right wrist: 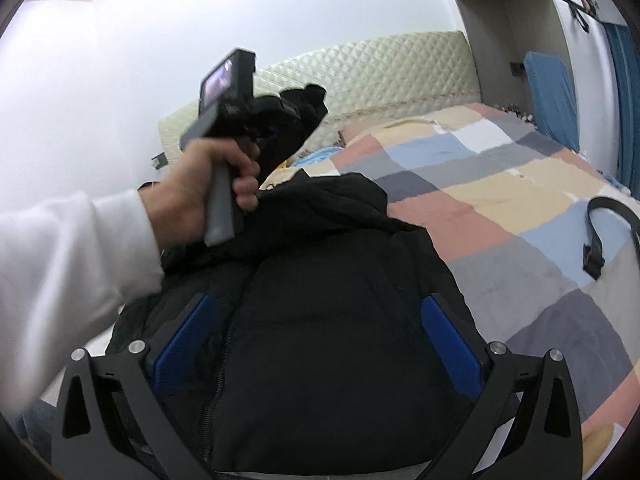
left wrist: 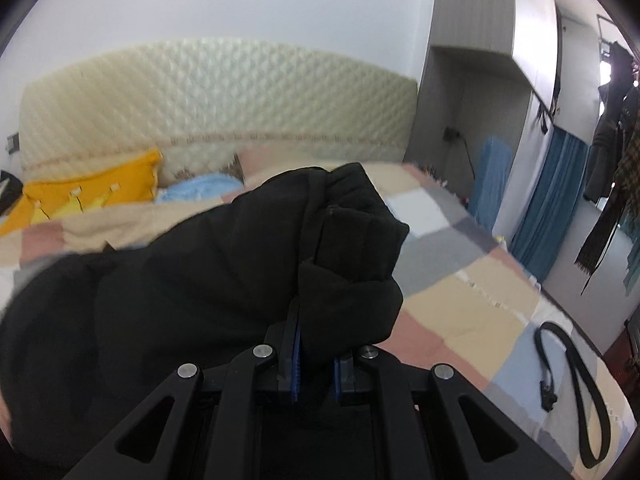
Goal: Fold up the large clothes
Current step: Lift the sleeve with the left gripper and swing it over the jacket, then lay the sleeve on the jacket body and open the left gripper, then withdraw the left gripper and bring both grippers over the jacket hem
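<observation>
The right gripper [right wrist: 316, 344] is hovering with its blue pads [right wrist: 450, 350] spread wide over a black jacket [right wrist: 320, 320] lying on the patchwork bedspread [right wrist: 500, 184]. The person's left hand [right wrist: 208, 196] is holding the left gripper [right wrist: 280, 124] raised, gripping a fold of the jacket. A black strap [right wrist: 596, 248] is lying at right.

Black padded jacket [right wrist: 320, 340], zip front up, lies bunched on the patchwork bed [right wrist: 500, 200], one sleeve end lifted clear above it.
</observation>
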Demonstrator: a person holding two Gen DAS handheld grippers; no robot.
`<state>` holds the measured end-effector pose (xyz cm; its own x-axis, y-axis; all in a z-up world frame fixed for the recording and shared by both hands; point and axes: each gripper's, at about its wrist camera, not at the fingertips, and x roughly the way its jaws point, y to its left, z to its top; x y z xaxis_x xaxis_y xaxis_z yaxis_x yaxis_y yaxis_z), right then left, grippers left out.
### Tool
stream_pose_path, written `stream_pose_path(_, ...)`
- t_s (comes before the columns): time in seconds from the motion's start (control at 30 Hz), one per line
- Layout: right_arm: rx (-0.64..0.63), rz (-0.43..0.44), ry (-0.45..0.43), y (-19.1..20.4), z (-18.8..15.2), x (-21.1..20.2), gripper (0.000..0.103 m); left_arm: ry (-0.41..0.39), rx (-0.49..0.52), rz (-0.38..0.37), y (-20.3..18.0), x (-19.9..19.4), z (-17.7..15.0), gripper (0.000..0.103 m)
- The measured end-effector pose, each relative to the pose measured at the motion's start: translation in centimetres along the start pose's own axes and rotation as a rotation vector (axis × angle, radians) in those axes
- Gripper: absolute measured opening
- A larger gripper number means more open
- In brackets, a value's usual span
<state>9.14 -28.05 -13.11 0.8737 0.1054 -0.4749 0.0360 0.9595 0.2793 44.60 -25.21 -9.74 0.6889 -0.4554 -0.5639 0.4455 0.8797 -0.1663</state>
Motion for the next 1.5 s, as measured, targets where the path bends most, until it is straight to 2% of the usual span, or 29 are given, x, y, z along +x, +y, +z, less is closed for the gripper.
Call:
stream_pose_path(0.23,0.072,0.008,0.015,-1.6,-0.2,1.0,0.103,0.068,0.023,0.049,-0.7,6.7,-4.8,0.011)
stream_pose_path(0.37,0.111,0.016,0.041,-2.5,-0.2,1.8,0.103,0.125,0.059,0.096,-0.3,9.6,-7.4,0.011)
stream_pose_path(0.43,0.124,0.024,0.042,-2.7,-0.3,1.9,0.103,0.129,0.061,0.109,-0.3,10.4,-8.2,0.011)
stream_pose_path(0.63,0.112,0.022,0.059,-2.4,-0.4,2.6,0.103,0.104,0.024,0.104,0.1,9.6,-8.2,0.011)
stream_pose_path(0.77,0.105,0.010,0.049,-2.3,-0.3,2.5,0.103,0.132,0.029,0.141,-0.5,9.1,-8.2,0.014)
stream_pose_path(0.87,0.098,-0.001,0.046,-2.3,-0.3,2.5,0.103,0.188,0.023,0.185,-1.1,8.6,-7.9,0.015)
stream_pose_path(0.97,0.093,-0.010,0.040,-2.4,-0.2,2.5,0.103,0.226,0.021,0.186,-1.6,7.3,-7.3,0.015)
stream_pose_path(1.03,0.090,-0.013,0.029,-2.4,-0.1,2.4,0.103,0.201,0.061,0.171,-2.1,5.3,-6.5,0.015)
stream_pose_path(1.07,0.093,-0.011,0.028,-2.4,-0.1,2.3,0.103,0.180,0.082,0.171,-2.3,4.3,-6.2,0.018)
stream_pose_path(1.13,0.092,-0.023,0.016,-2.6,-0.1,2.0,0.103,0.168,0.097,0.172,-2.6,2.6,-5.7,0.030)
stream_pose_path(1.17,0.091,-0.029,0.011,-2.6,0.0,2.0,0.103,0.172,0.092,0.174,-2.6,1.9,-5.4,0.043)
stream_pose_path(1.2,0.092,-0.033,0.008,-2.6,0.1,2.0,0.103,0.176,0.087,0.187,-2.6,1.1,-5.3,0.062)
stream_pose_path(1.27,0.090,-0.045,-0.005,-2.5,0.4,1.8,0.103,0.139,0.099,0.187,-2.7,-1.0,-5.0,0.073)
stream_pose_path(1.37,0.061,-0.065,-0.022,-2.1,0.6,1.5,0.103,0.079,0.129,0.186,-2.8,-4.2,-4.6,0.073)
stream_pose_path(1.5,0.036,-0.064,-0.051,-1.6,0.7,0.7,0.103,0.038,0.089,0.153,-2.3,-9.1,-3.6,0.073)
